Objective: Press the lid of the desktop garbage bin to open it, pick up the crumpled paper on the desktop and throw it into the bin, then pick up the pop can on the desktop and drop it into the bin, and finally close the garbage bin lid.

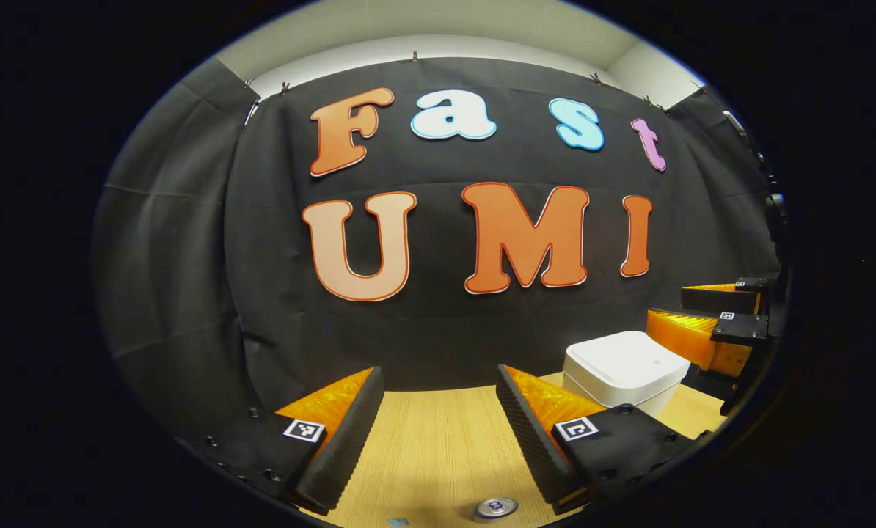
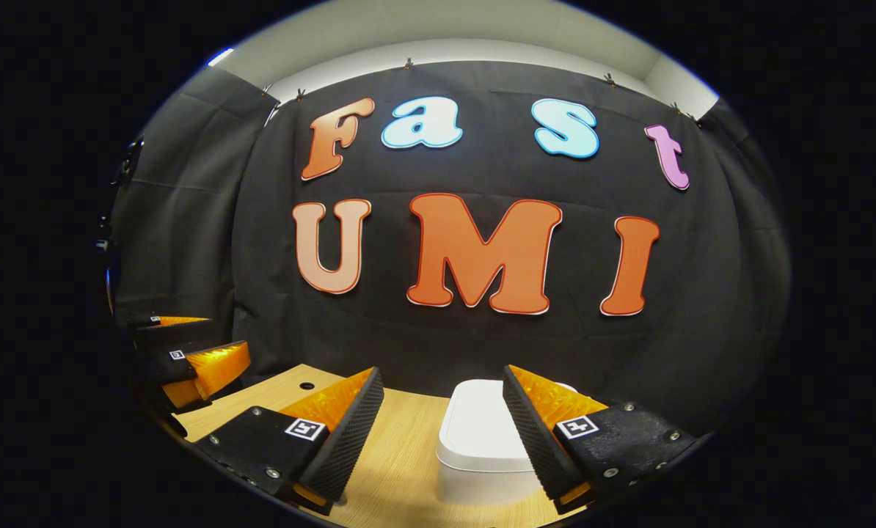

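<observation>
The white garbage bin (image 2: 482, 440), lid down, stands on the wooden desktop (image 1: 438, 447) just ahead of the right gripper (image 2: 442, 433), whose fingers are spread and empty above it, while the pop can (image 1: 497, 507) sits beneath the equally spread, empty left gripper (image 1: 438, 433).

My left gripper view sits low over the desktop (image 1: 438, 447), facing the back wall. My right gripper view faces likewise, closer to the bin (image 2: 482, 433). Both share bin, desktop, wall.
</observation>
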Tool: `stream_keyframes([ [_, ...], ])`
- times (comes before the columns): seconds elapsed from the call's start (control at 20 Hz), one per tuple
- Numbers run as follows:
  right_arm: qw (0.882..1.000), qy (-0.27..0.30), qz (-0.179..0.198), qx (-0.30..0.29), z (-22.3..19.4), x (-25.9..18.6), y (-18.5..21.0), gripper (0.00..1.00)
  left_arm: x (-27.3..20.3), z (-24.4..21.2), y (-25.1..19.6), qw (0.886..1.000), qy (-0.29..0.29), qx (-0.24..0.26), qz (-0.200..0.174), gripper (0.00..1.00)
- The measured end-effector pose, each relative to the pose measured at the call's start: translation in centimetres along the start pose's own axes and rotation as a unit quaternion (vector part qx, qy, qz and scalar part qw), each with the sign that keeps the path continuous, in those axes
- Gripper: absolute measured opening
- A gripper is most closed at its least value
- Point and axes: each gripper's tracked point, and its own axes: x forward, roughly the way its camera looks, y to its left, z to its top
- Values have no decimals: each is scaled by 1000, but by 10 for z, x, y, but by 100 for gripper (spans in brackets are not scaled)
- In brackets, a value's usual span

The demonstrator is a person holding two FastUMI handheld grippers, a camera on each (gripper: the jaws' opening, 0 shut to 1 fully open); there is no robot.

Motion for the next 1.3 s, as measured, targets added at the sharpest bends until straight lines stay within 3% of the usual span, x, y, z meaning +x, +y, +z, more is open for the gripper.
stream_keyframes([
  [0.45, 999, 25, -29, -1, -4, 11, -29, 93, 6, -4, 9, 1000, 2, 7, 14, 98],
  [0.75, 998, 46, -52, 13, -20, 20, -60, 67, 7, -11, 6, 1000, 11, 12, 15, 98],
  [0.8, 997, 49, -53, 12, -22, 22, -63, 52, 7, -13, 5, 1000, 14, 13, 15, 98],
  [0.85, 997, 50, -55, 8, -24, 23, -67, 55, 8, -16, 5, 1000, 18, 13, 17, 98],
  [0.9, 997, 49, -64, 3, -24, 24, -74, 38, 9, -17, 7, 999, 22, 15, 21, 98],
  [1.0, 996, 55, -66, 3, -32, 28, -77, 21, 8, -21, 11, 999, 27, 18, 30, 100],
  [1.2, 993, 81, -69, 43, -54, 35, -86, 2, 8, -25, 12, 998, 34, 19, 41, 100],
  [1.3, 990, 110, -64, 66, -70, 35, -88, 1, 8, -28, 12, 998, 40, 21, 45, 100],
])
